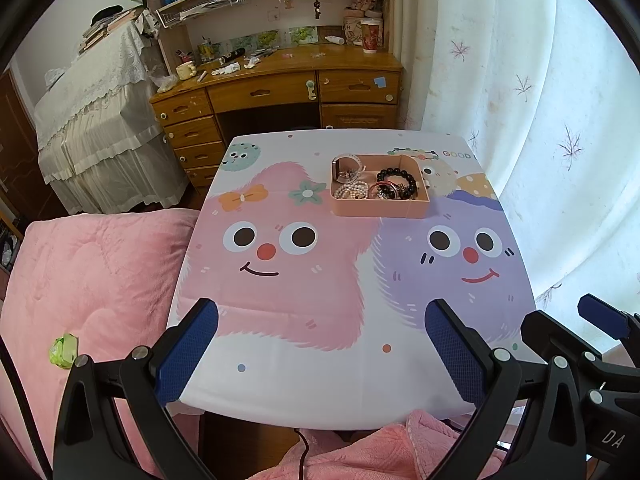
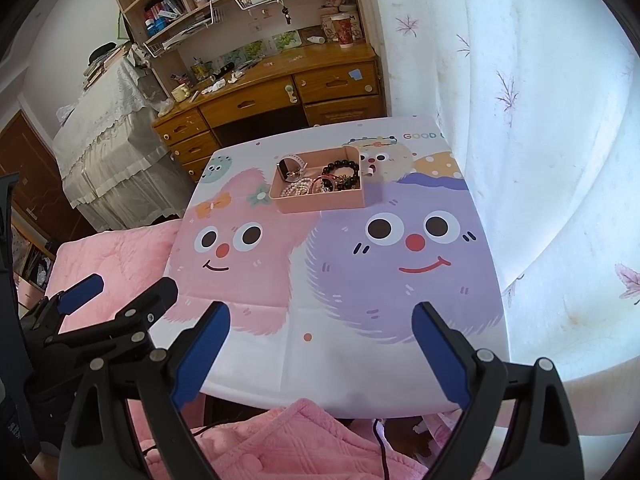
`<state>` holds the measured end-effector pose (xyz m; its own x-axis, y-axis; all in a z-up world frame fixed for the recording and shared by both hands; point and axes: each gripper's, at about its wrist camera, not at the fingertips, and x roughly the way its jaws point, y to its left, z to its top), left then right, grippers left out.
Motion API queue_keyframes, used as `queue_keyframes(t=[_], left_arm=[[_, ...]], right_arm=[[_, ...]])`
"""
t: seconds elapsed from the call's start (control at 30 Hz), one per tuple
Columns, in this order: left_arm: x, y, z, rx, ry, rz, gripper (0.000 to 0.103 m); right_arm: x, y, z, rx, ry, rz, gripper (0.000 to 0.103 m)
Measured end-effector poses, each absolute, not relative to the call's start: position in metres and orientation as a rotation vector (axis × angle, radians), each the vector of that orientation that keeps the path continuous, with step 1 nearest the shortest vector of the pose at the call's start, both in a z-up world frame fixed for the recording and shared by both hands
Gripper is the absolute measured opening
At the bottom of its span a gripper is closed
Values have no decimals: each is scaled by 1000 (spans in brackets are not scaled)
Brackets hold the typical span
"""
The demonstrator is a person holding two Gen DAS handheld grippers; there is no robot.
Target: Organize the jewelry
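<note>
Both grippers, left [image 1: 320, 344] and right [image 2: 320, 348], hover spread and empty; jewelry sits in the pink tray [image 1: 380, 209], apparently finished, so pull back.

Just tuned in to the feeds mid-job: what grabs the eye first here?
The cartoon tablecloth fills both views, with a big pink fuzzy face on the left and a purple one on the right. Toward its far edge sits a pink tray heaped with jewelry: a black bead bracelet, a pearl strand and a watch. Both grippers, left and right, hang open at the near edge, holding nothing.
</note>
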<state>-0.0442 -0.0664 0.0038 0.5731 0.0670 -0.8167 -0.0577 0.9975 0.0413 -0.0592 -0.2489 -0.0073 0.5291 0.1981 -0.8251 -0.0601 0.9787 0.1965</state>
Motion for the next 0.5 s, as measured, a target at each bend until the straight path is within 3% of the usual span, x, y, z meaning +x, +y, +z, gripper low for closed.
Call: queue_keyframes(t=[0.5], left_arm=[[-42,-68,2,12,963,80,102]], right_arm=[[-55,-250,-11,150,1011,156,93]])
